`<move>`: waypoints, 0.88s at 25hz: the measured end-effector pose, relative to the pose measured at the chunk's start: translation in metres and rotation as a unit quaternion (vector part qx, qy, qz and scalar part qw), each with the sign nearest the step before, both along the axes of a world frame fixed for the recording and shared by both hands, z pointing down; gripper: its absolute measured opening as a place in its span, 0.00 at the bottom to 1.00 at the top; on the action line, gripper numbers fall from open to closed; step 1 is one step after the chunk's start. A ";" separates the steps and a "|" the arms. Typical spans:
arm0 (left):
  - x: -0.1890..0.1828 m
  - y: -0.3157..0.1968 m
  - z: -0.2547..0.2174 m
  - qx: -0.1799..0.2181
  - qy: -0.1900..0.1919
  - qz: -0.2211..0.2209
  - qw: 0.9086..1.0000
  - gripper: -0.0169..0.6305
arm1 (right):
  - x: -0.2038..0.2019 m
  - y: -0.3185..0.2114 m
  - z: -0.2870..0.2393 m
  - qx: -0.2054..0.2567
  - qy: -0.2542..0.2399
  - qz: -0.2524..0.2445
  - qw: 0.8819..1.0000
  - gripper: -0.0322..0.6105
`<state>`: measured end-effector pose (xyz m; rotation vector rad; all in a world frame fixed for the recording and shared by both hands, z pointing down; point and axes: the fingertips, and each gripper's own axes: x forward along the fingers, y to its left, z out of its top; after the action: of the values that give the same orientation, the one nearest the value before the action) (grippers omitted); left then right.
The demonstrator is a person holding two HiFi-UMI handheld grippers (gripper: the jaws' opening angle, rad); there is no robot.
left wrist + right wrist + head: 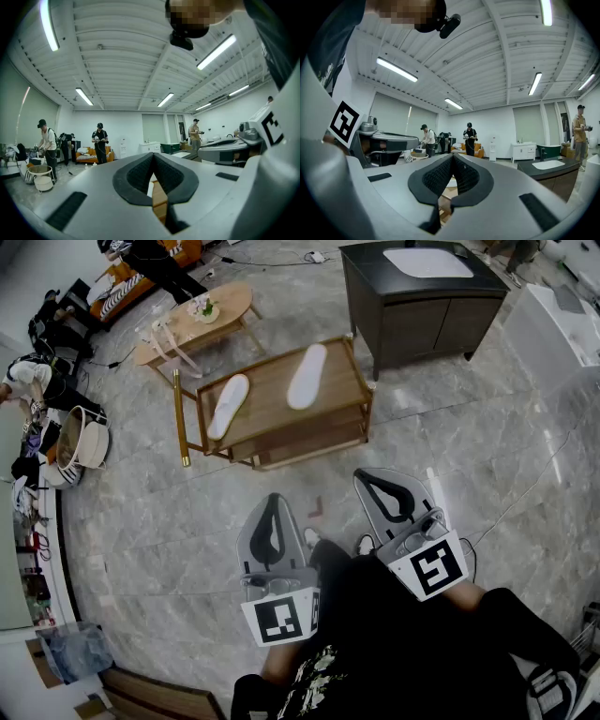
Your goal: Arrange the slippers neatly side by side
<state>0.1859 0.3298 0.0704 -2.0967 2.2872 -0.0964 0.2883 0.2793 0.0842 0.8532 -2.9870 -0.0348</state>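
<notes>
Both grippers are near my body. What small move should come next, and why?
Probably bring the right gripper forward toward the right slipper and open its jaws. It and the left gripper are shut, empty and short of the wooden table, where that slipper and the left slipper lie apart, at different angles.

right tool (453, 159) jaws together, nothing between; wooden table (446, 197) beyond them; dark cabinet (548, 169) at right

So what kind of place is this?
Probably a big lab staged like a home: a sofa, a sink cabinet and a table sit under strip lights, with people working around.
</notes>
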 end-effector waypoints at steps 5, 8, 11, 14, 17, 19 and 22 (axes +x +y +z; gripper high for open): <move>-0.005 -0.004 0.000 0.002 -0.003 -0.002 1.000 0.03 | -0.004 -0.001 0.000 0.005 0.002 -0.005 1.000 0.05; -0.004 -0.004 -0.003 0.006 -0.005 -0.005 1.000 0.03 | -0.005 -0.001 -0.001 0.006 0.004 -0.006 1.000 0.05; -0.003 -0.003 -0.003 0.007 -0.009 -0.007 1.000 0.03 | -0.005 -0.001 -0.002 0.007 0.003 -0.008 1.000 0.05; -0.005 -0.004 -0.001 0.002 -0.007 -0.010 1.000 0.03 | -0.007 -0.001 -0.004 0.000 -0.013 -0.011 1.000 0.05; -0.006 -0.004 0.000 -0.002 -0.011 -0.011 1.000 0.03 | -0.008 -0.002 -0.003 -0.004 -0.018 -0.013 1.000 0.05; -0.005 -0.004 0.001 -0.004 -0.012 -0.012 1.000 0.03 | -0.007 -0.003 -0.001 -0.011 -0.019 -0.013 1.000 0.05; -0.006 0.001 0.006 -0.010 -0.009 -0.026 1.000 0.03 | -0.007 -0.001 0.003 -0.018 -0.021 -0.021 0.999 0.05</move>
<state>0.1796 0.3311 0.0765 -2.0369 2.3402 -0.1410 0.2814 0.2779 0.0874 0.7980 -3.0335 0.0346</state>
